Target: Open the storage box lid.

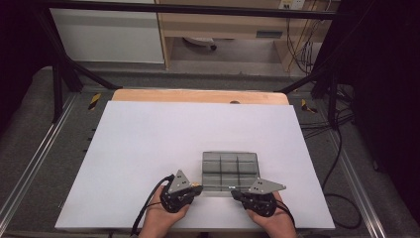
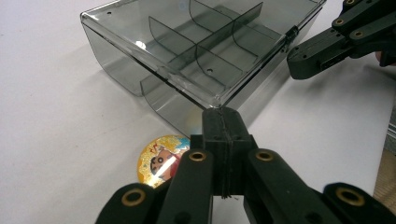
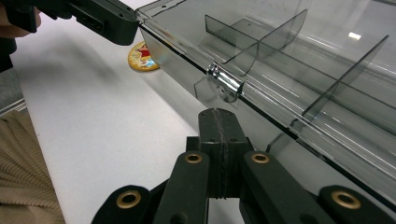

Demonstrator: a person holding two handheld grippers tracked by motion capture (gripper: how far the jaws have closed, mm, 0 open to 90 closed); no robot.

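Smoky clear plastic divided box [image 1: 230, 170] waits shut; both grippers' jaws pressed together, left gripper [image 2: 223, 121] should nudge gently under the lid edge.

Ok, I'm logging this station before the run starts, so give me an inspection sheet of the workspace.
Surface: white sheet over a wooden table, bare apart from the items below.
Job's things: smoky clear box with dividers, lid shut, near the front edge; its clasp faces the right gripper.
Clutter: round cartoon badge flat on the sheet beside the box's corner.
Grippers: left gripper shut, tip at the box's corner; right gripper shut, just short of the clasp. Neither holds anything.
Cables: black cable trails from the left gripper; more cables lie on the floor at right.
Surroundings: black frame, cabinets behind.
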